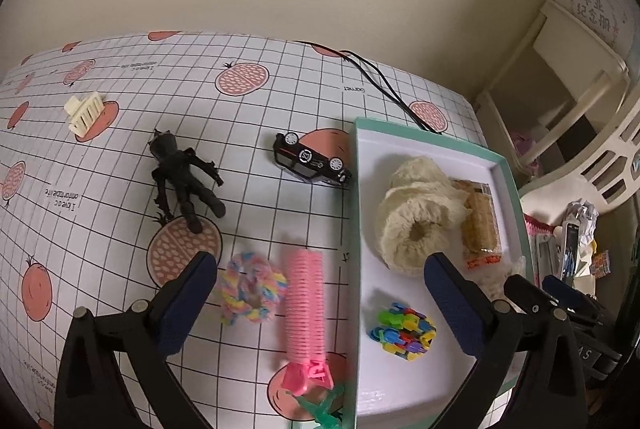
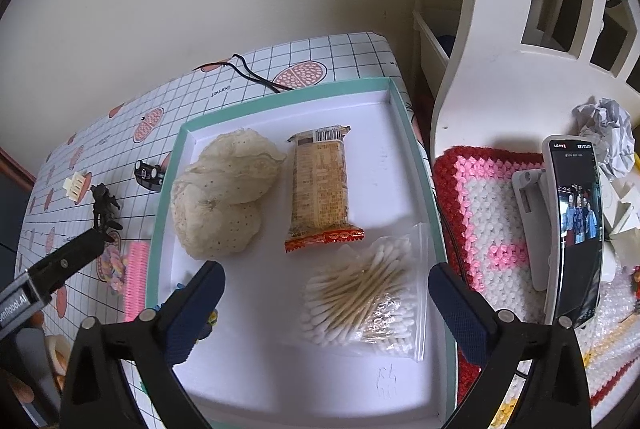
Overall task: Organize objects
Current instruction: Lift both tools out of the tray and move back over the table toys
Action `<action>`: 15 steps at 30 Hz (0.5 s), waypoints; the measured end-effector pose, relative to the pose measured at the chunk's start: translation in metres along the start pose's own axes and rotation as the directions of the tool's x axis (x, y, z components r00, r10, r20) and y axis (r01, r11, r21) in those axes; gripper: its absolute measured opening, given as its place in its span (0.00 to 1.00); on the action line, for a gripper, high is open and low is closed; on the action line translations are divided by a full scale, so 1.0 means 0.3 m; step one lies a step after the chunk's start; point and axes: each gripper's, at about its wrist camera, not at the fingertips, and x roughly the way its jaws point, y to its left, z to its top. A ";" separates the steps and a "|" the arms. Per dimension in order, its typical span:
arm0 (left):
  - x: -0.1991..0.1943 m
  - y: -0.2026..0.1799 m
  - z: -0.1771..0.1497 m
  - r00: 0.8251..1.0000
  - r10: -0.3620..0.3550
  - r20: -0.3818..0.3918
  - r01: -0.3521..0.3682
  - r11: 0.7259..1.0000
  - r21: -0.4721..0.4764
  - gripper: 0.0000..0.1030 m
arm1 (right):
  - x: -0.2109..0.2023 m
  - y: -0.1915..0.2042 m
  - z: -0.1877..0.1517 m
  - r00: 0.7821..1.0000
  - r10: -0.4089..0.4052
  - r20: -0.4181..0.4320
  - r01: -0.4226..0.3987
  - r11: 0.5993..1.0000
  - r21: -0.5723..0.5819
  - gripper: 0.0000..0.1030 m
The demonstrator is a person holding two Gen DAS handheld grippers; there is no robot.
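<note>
My left gripper hangs open above the table, between a pink ridged hair clip and the teal-rimmed white tray. A pastel scrunchie, a black figure, a black toy car and a cream hair claw lie loose on the tablecloth. The tray holds a cream knitted scrunchie, a snack pack and a colourful block toy. My right gripper is open and empty over the tray, just above a bag of cotton swabs.
A black cable trails across the table's far edge. Right of the table, a white chair carries a crocheted cushion, a propped phone and crumpled paper. A green plastic piece lies by the tray's near corner.
</note>
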 end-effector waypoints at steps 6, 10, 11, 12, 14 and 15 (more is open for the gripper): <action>-0.008 0.029 0.010 1.000 -0.005 -0.002 0.005 1.000 -0.020 1.00 | 0.003 0.011 0.002 1.000 0.001 -0.005 -0.001 1.000 -0.007 1.00; -0.031 0.052 0.021 1.000 -0.007 0.006 0.007 1.000 -0.025 1.00 | -0.017 0.025 0.008 1.000 0.003 0.015 -0.003 1.000 -0.003 1.00; -0.042 0.064 0.027 1.000 -0.009 0.013 0.009 1.000 -0.030 1.00 | -0.026 0.032 0.011 1.000 0.009 0.024 -0.009 1.000 -0.001 1.00; -0.050 0.073 0.030 1.000 -0.010 0.017 0.010 0.999 -0.032 1.00 | -0.034 0.038 0.013 0.999 0.014 0.031 -0.014 1.000 -0.001 1.00; -0.073 0.094 0.040 0.999 -0.009 0.034 0.010 0.999 -0.034 1.00 | -0.052 0.059 0.020 0.999 0.023 0.049 -0.023 1.000 -0.005 1.00; -0.083 0.105 0.044 0.999 -0.009 0.042 0.010 0.999 -0.036 1.00 | -0.059 0.071 0.022 0.998 0.025 0.058 -0.024 1.000 -0.009 1.00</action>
